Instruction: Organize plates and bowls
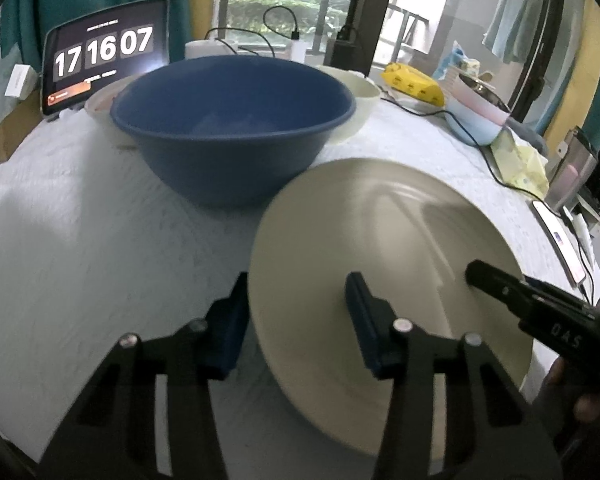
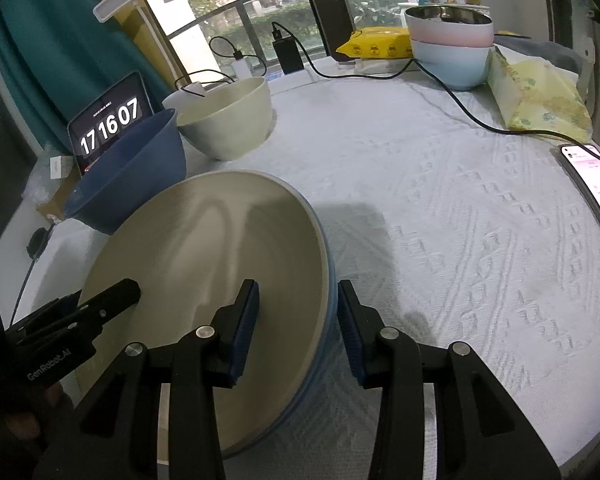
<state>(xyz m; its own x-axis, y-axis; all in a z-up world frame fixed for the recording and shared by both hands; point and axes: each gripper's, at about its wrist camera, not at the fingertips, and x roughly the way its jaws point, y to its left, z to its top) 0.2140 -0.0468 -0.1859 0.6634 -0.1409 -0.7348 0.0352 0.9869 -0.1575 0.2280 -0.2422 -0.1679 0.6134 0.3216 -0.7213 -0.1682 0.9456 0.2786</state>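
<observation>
The left gripper point(image 1: 296, 292) sits half open astride the left rim of the plate stack point(image 2: 204, 240), one finger outside the rim and the other over the face of the cream plate point(image 1: 360, 220) on top. The rim is between the jaws, but firm pad contact cannot be confirmed from either view. The stack, a cream plate on blue plates, lies at the near edge of the white tablecloth point(image 2: 440, 200), directly between the two grippers. It is just in front of the blue bowl point(image 1: 228, 120), with the cream bowl point(image 2: 228, 116) farther back and to the right. The right gripper point(image 2: 298, 292) is at about half opening on the opposite, right rim. Its inner pad is on the cream face and its outer pad is against the blue edge, which reads as a closed grip on the stack. The stack is round and has no long axis, so the governing line is the diameter joining the two grip points, which runs left to right. Neither hand is nearer. The next move probably requires both grippers to travel together and keep that diameter level, or the plates may slide.
</observation>
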